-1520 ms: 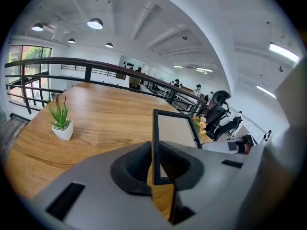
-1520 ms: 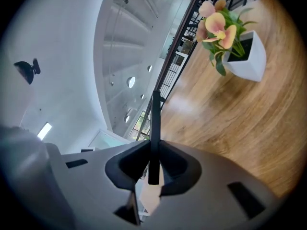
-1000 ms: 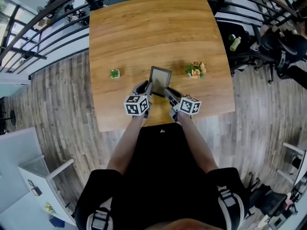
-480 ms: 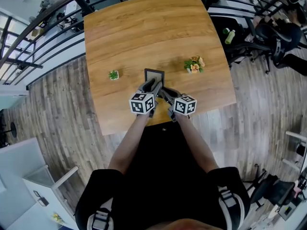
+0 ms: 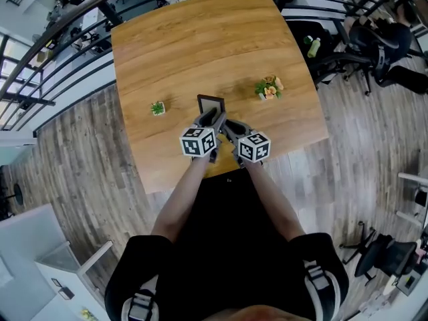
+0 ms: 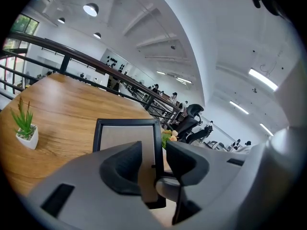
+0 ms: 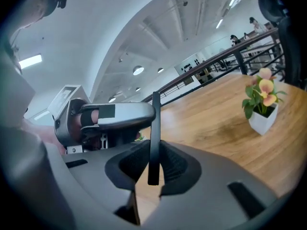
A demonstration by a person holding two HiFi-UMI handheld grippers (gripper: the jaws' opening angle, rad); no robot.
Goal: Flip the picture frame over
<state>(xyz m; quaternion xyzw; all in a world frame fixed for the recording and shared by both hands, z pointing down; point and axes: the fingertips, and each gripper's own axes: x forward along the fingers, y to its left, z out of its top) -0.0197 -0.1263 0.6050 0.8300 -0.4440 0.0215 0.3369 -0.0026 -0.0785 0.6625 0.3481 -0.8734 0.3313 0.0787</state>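
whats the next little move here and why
Probably draw the left tool back clear of the picture frame. Its jaws have just been opening, the frame's edge loose between them, while the right tool clamps the upright frame edge-on and can likely turn it over alone.

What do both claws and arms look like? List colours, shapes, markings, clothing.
The left claw and right claw: grey moulded bodies, dark scooped pads. The left cube and right cube: white with black square markers. No cables visible. Black short-sleeved top; forearms uncovered. The left claw's jaws have just been opening, with the frame edge between them.
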